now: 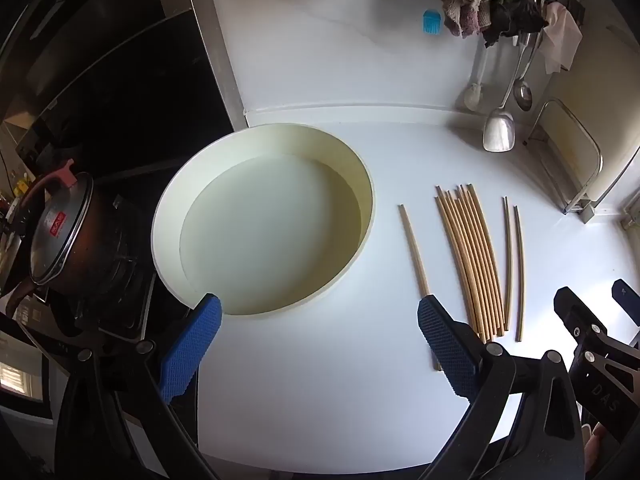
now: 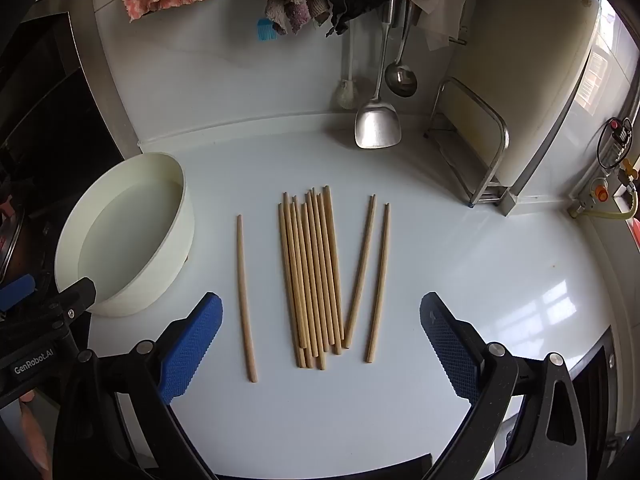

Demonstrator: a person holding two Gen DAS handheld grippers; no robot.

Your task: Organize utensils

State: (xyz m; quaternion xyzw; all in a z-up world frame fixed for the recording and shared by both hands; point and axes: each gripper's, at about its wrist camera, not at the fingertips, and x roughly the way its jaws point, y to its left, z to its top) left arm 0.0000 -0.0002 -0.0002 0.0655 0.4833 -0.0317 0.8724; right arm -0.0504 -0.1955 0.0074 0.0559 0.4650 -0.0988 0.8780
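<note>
While both grippers gape, chopsticks (image 2: 312, 276) lie beside a bowl (image 2: 168, 256).

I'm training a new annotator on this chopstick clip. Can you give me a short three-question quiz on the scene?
1. True or false: a chopstick lies inside the basin.
2. Which chopsticks lie nearest the basin: A) the bundle, B) the single stick, C) the pair?
3. Fill in: the right tongs are ___ and hold nothing.

Key: 1. False, the basin holds no chopstick; all lie on the counter. 2. B. 3. Open, as are the left tongs.
</note>
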